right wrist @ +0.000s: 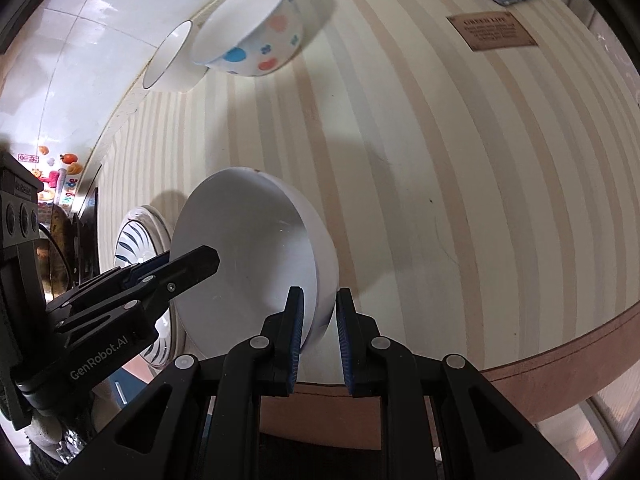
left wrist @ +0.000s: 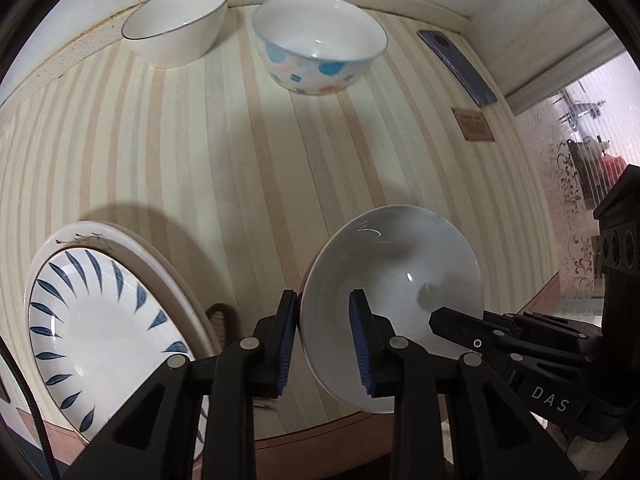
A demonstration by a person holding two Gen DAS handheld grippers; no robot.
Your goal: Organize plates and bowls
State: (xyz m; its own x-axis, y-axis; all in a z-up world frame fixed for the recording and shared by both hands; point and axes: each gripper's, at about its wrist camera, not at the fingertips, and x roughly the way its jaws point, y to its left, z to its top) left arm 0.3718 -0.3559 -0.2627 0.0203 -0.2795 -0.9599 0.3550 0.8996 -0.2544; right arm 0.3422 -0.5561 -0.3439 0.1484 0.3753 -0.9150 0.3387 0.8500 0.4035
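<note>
From the left wrist view, my left tool (left wrist: 326, 334) is closed down on the near-left rim of the plain white ceramic bowl (left wrist: 400, 280), one blue pad outside the wall, one inside. The bowl sits tilted, its mouth turned toward me, near the front edge of the striped bench (left wrist: 200, 152). The right tool (left wrist: 444, 318) reaches in from the right, its tip at the bowl's inner right side. The blue-leaf-patterned white plate (left wrist: 108, 320) lies just left of the bowl; the spotted bowl (left wrist: 320, 44) and the dark-rimmed white bowl (left wrist: 176, 26) stand far back.

From the right wrist view, the right tool (right wrist: 318, 334) straddles the bowl's (right wrist: 248, 248) near-right rim, the pads narrowly spread and seemingly touching it, though I cannot tell how firmly. The left tool (right wrist: 192, 258) enters from the left. I judge both tools equally near; the far bowls (right wrist: 252, 36) lie straight ahead, the likely stacking spot.
</note>
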